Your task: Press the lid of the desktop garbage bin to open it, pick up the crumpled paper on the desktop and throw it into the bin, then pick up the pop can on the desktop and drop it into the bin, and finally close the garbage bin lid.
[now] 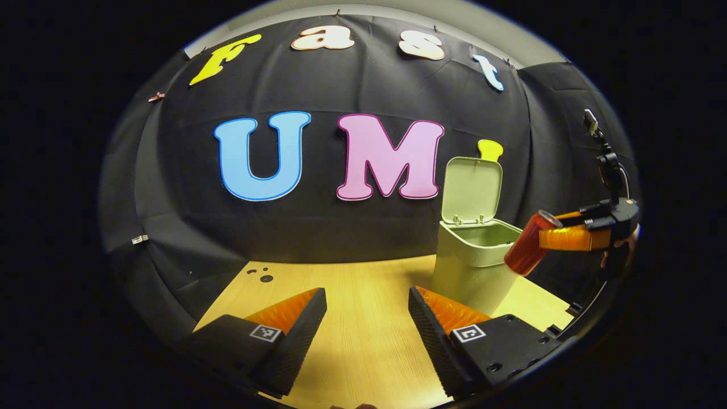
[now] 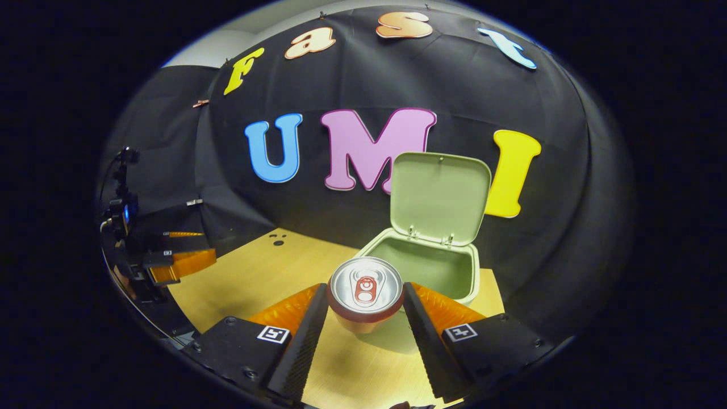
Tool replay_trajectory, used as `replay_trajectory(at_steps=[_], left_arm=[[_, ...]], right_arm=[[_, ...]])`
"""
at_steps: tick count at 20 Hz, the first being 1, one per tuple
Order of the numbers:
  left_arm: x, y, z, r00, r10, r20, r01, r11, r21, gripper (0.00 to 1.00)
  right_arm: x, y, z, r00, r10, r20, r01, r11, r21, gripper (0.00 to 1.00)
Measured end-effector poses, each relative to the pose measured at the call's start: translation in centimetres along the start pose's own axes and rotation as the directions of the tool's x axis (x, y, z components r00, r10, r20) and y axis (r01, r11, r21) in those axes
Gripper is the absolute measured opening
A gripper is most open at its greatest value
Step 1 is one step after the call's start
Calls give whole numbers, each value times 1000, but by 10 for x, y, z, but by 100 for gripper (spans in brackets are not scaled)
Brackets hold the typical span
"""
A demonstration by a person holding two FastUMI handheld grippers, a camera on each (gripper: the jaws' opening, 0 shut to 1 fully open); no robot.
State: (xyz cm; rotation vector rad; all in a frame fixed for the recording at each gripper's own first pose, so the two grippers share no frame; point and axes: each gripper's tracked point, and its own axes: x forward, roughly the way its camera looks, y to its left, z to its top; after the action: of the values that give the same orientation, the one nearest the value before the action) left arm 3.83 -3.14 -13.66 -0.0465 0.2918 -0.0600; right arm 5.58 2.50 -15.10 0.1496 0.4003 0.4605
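Wooden desktop (image 2: 250,284) carries the green garbage bin (image 2: 423,270), lid (image 2: 440,196) up at twelve o'clock, while the right gripper (image 2: 366,309) clamps the pop can (image 2: 366,289) just short of it, next needing release above the opening; the left gripper (image 1: 366,318) hangs parted, empty.

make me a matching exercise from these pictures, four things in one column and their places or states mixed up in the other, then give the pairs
Things:
1. bin lid
2. pop can
3. left gripper
4. garbage bin

States or places:
A. open, holding nothing, low over the table
B. standing on the table with its top uncovered
C. swung up, standing upright behind the opening
D. gripped between the fingers of the right gripper, in the air near the bin's rim

Pairs: 1-C, 2-D, 3-A, 4-B
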Motion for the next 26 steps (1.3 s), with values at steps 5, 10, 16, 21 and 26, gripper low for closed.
replay_trajectory(at_steps=[5, 10, 16, 21, 26], left_arm=[[-1, 2, 0, 1000, -1, -3, 1, 1000, 7, 93], [1, 6, -1, 1000, 4, -10, -4, 1000, 2, 94], [6, 6, -2, 1000, 6, -11, -6, 1000, 3, 94], [9, 4, -3, 1000, 0, -17, 0, 1000, 7, 94], [12, 2, -4, 1000, -6, -21, 6, 1000, 6, 93]], right_arm=[[15, -38, 38, 994, -77, 74, 78, 997, -6, 83], [34, -77, 49, 984, -157, 88, 159, 987, -17, 83], [52, -109, 16, 974, -228, 11, 228, 973, -24, 83], [57, -115, -17, 968, -242, -64, 241, 970, -23, 83], [64, -117, -40, 962, -247, -113, 247, 969, -15, 83]])
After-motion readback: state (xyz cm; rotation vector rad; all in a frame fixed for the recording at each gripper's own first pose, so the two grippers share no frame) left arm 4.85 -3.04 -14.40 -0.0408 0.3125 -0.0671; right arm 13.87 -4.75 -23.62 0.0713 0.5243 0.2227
